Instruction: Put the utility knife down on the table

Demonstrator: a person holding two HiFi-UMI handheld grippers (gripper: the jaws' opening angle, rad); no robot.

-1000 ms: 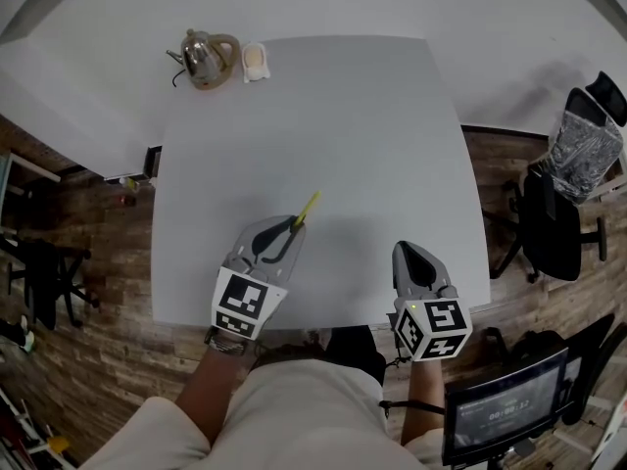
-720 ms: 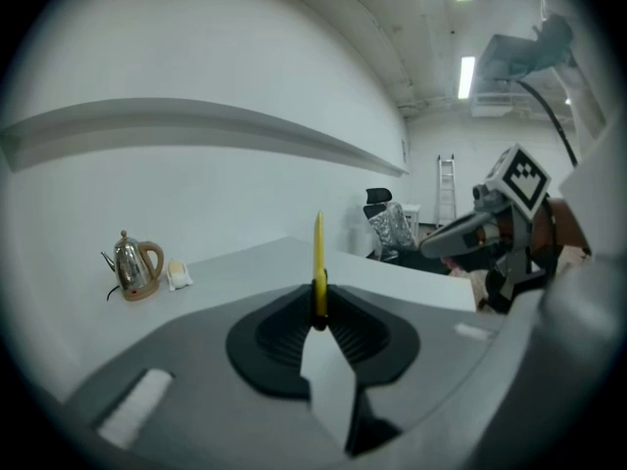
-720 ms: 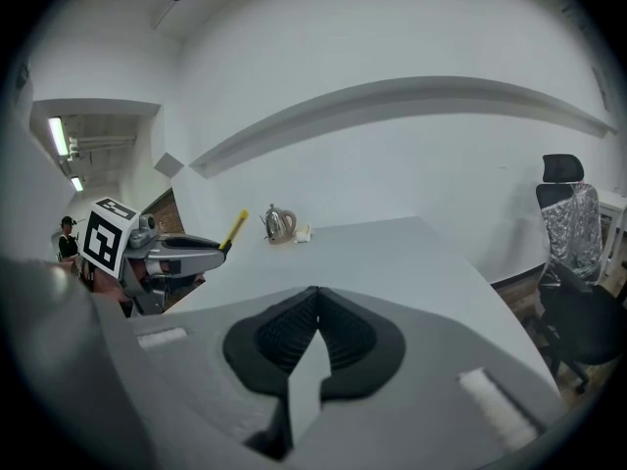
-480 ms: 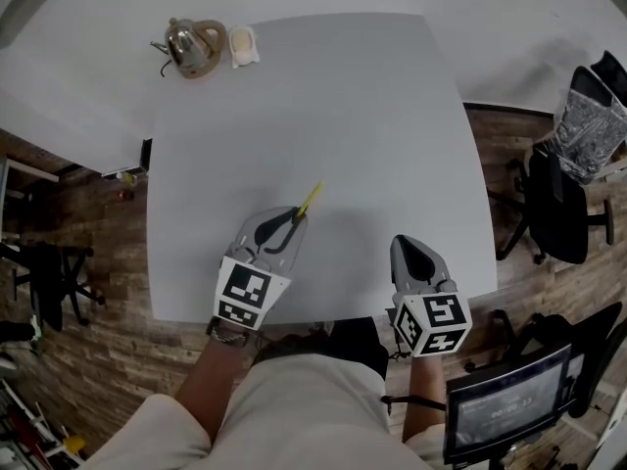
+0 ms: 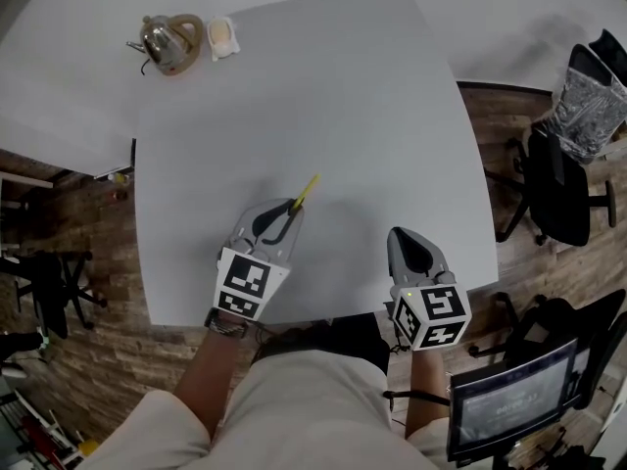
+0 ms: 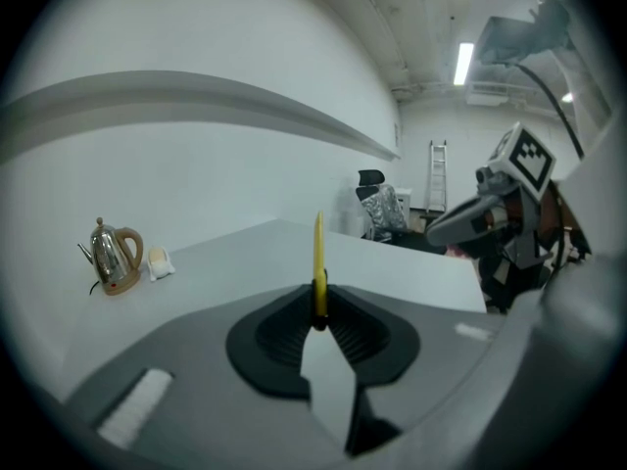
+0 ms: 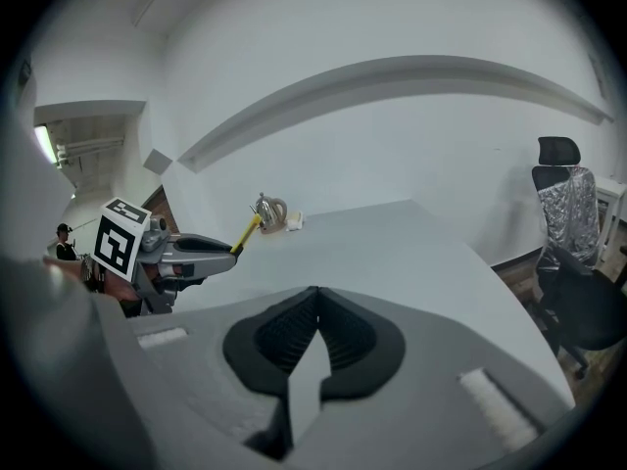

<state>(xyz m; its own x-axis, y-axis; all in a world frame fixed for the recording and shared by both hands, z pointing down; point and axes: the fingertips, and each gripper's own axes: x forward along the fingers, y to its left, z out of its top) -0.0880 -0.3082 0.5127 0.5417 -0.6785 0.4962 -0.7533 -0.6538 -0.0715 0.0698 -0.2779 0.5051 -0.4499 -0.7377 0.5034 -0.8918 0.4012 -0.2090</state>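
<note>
Placement is not yet done: left gripper [image 5: 291,214] grips the utility knife [image 5: 306,192] above the table [image 5: 323,96] (right gripper [image 5: 408,239] closed, empty).

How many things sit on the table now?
2: a kettle at the far left corner and a small cream object beside it. The utility knife is clamped in the left gripper.

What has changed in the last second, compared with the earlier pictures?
Almost nothing. The left gripper has perhaps edged slightly forward over the table; it remains shut on the yellow utility knife, not yet put down. The right gripper stays shut and empty at the near edge. The kettle only shifts with the camera.
</note>
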